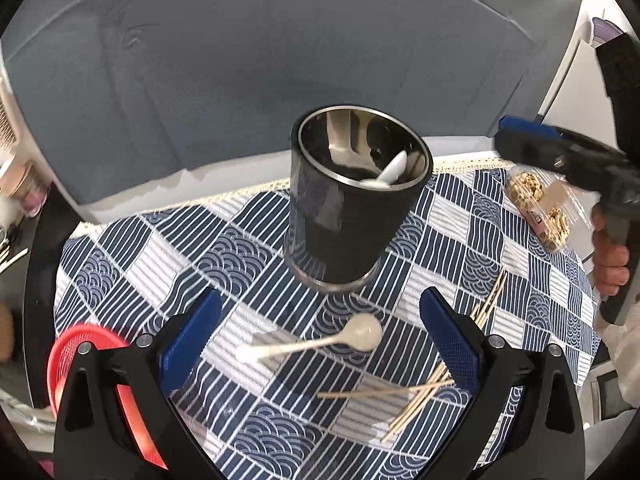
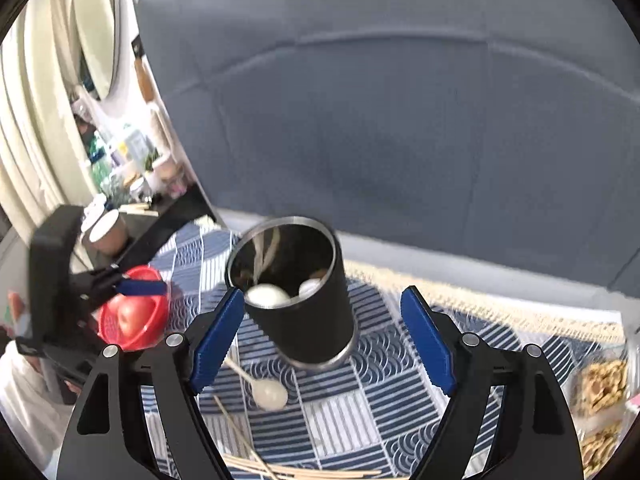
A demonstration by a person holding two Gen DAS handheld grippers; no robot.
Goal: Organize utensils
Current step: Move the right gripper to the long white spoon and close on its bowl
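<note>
Spoon point(image 1: 320, 342) lies between spread left tongs point(image 1: 320, 336), handle toward 9 o'clock; right tongs point(image 2: 322, 340) spread, empty, farther.

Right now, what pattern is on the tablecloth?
Navy and white patchwork of stripes and wave arcs on the tablecloth, clearest from the left wrist.

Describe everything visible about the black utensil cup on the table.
The black utensil cup is a round holder with dark matte walls, a shiny metal lining and a metal rim at top and base. It stands upright on the blue-and-white patterned tablecloth, near the table's far edge. White spoons already rest inside it. Neither gripper touches it; one more white spoon and loose wooden chopsticks lie on the cloth in front of it.
</note>
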